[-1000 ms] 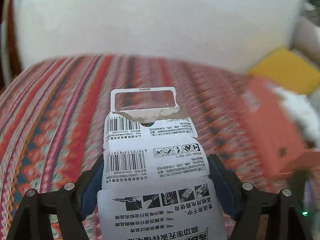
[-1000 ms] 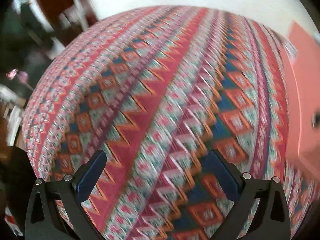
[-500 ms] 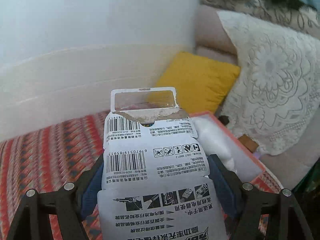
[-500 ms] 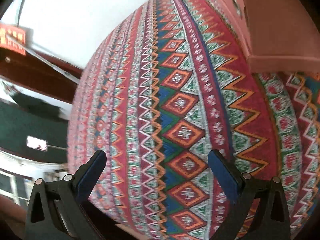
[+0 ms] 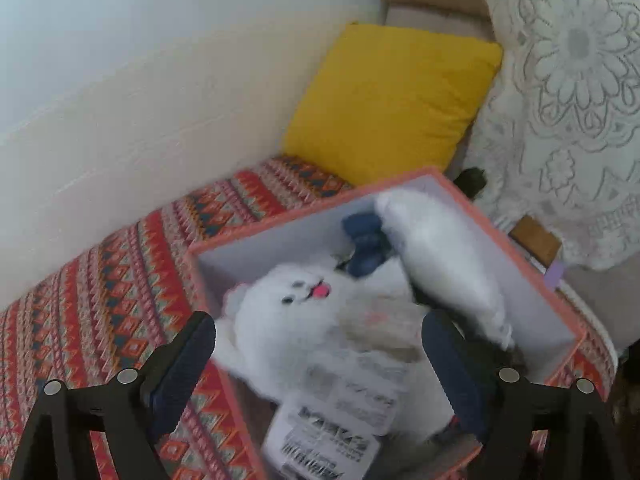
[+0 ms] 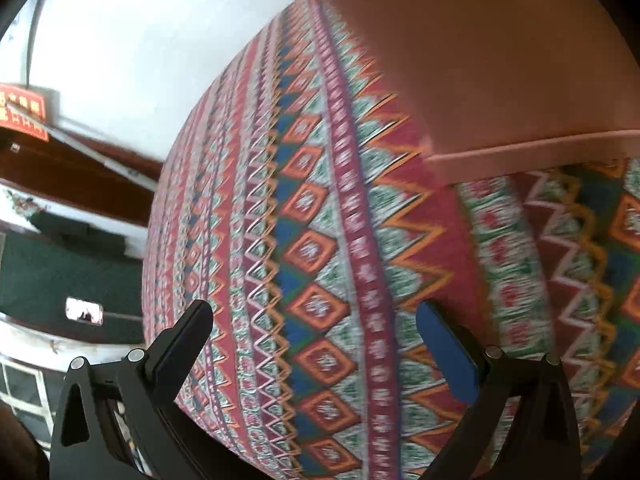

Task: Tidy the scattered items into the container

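An orange box [image 5: 532, 258] with a pale lining stands on the patterned bed cover [image 5: 120, 280]. Inside it lie a white plush toy [image 5: 288, 320], a white pouch [image 5: 444, 256] and a dark blue item [image 5: 366, 246]. My left gripper [image 5: 318, 334] hangs over the box, jaws opening, pads clear of everything. The white printed package [image 5: 340, 424] is below them, blurred, falling into the box. My right gripper [image 6: 314, 322] is open and holds nothing, above the bed cover [image 6: 320, 240] beside the box's outer wall [image 6: 500, 80].
A yellow cushion [image 5: 396, 96] leans on the wall behind the box. A lace-covered sofa back [image 5: 568, 92] rises at the right. The bed's edge drops off to a dark floor [image 6: 60, 272] at the left in the right wrist view.
My left gripper carried the package from over the bed cover to above the box and let it go; it now drops inside. My right gripper rolled and drifted nearer the box wall.
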A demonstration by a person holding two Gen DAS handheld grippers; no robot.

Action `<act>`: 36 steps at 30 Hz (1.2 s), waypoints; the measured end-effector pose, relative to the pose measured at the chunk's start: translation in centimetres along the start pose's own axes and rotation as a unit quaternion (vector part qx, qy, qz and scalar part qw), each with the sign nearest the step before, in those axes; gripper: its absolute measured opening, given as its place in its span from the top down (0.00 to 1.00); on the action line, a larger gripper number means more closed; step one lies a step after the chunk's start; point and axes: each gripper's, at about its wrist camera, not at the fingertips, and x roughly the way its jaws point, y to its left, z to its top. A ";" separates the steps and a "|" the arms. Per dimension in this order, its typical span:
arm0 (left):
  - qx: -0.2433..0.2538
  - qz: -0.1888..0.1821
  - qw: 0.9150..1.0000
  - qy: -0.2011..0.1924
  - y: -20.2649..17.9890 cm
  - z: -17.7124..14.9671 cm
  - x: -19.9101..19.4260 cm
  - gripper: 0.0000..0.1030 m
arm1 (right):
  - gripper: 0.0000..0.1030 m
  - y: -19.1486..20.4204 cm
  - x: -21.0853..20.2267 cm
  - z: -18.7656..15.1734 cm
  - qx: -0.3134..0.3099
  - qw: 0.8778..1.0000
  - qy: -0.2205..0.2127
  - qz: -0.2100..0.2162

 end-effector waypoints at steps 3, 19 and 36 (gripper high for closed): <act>0.018 0.063 0.997 -0.036 1.3 -3.3 -3.3 0.14 | 0.00 -1.2 -1.8 -0.4 0.011 1.000 -0.015 0.001; -0.084 0.225 0.961 -0.140 13.2 -24.3 -21.2 0.00 | 0.00 9.1 -13.9 -5.7 -0.085 0.930 -0.283 -0.219; -0.160 0.170 0.963 -0.135 18.6 -30.0 -23.9 0.00 | 0.00 18.8 -13.8 -11.6 -0.192 0.865 -0.341 -0.314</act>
